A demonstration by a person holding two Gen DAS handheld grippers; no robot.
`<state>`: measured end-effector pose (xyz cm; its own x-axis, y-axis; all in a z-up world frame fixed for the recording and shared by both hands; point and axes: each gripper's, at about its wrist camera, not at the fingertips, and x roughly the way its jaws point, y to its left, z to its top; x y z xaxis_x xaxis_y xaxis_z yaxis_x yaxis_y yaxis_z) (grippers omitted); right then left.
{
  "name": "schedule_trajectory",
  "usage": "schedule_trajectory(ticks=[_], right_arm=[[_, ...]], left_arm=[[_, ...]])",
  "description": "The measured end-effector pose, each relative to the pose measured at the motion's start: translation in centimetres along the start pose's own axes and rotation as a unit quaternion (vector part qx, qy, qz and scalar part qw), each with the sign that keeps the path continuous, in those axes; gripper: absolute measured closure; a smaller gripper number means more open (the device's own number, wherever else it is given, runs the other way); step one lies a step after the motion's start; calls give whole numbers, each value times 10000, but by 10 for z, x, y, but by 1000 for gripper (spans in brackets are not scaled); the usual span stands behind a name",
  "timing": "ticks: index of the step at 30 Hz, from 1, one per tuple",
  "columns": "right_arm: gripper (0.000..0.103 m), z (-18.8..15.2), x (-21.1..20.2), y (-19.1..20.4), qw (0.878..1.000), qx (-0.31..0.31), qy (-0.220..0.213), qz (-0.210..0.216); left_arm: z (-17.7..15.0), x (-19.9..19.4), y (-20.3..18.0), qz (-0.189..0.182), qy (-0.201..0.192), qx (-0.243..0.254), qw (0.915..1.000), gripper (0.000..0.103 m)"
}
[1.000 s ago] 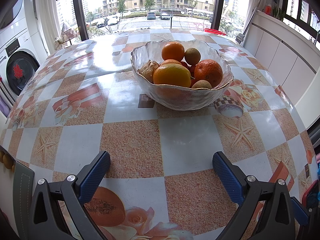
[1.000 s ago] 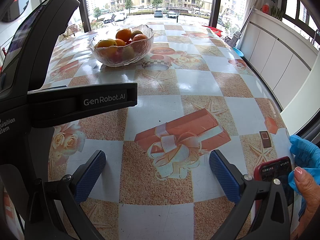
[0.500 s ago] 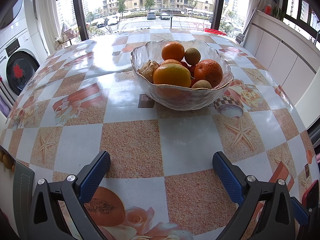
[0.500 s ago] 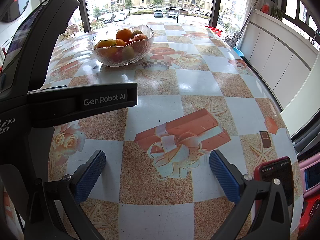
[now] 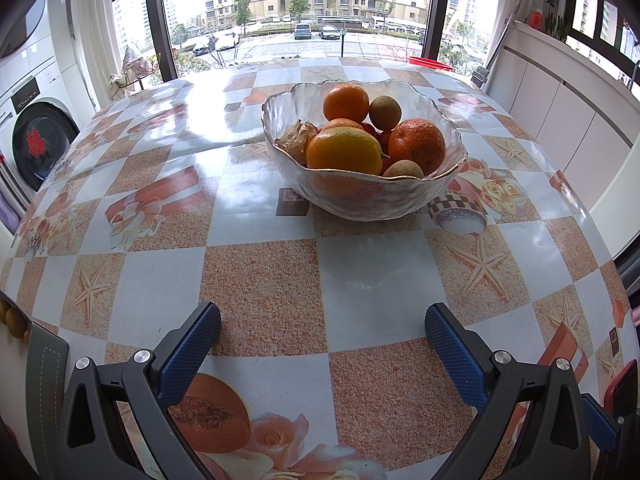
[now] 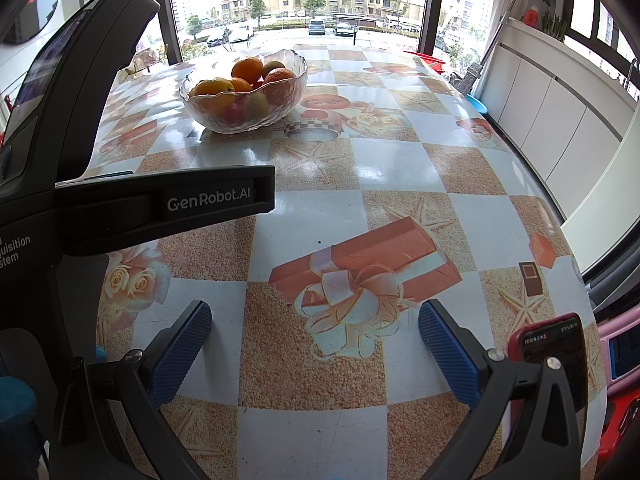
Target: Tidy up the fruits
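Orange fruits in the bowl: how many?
4 visible: one at the back, one at front left, one on the right, one mostly hidden mid-bowl. More may lie underneath.

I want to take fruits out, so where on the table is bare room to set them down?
Free: the stretch between the bowl and the left tool, and left of the bowl toward the washer. Crowded: the near right edge, where a phone lies.

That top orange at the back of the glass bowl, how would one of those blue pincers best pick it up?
From above, fingers closing on the orange across its round middle. It sits highest in the glass bowl, its upper half clear of the rim. A small brown fruit touches its right side, so probably pinch front to back. The left gripper is open and faces the bowl.
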<state>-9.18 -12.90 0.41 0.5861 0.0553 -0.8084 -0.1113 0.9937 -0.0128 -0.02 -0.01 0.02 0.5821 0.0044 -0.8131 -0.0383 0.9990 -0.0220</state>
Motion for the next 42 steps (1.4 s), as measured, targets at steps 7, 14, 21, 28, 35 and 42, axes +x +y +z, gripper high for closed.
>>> schedule_trajectory(ticks=[7,14,21,28,35,42], right_arm=[[0,-19,-18,9,9995,-209,177,137],[0,-43,-31,13,9991,-316,33,288],[0,-40,-28,13,9991,-385,127,105],[0,-42,-31,13,9992,-271,128,270],[0,-42,-31,13,9991,-222,109,340],[0,-42,-30,13,9990,-199,101,376]], left_arm=[[0,0,0,0,0,0,10000,0],[0,0,0,-1,0,0,10000,0],[0,0,0,0,0,0,10000,0],[0,0,0,0,0,0,10000,0],[0,0,0,0,0,0,10000,0],[0,0,0,0,0,0,10000,0]])
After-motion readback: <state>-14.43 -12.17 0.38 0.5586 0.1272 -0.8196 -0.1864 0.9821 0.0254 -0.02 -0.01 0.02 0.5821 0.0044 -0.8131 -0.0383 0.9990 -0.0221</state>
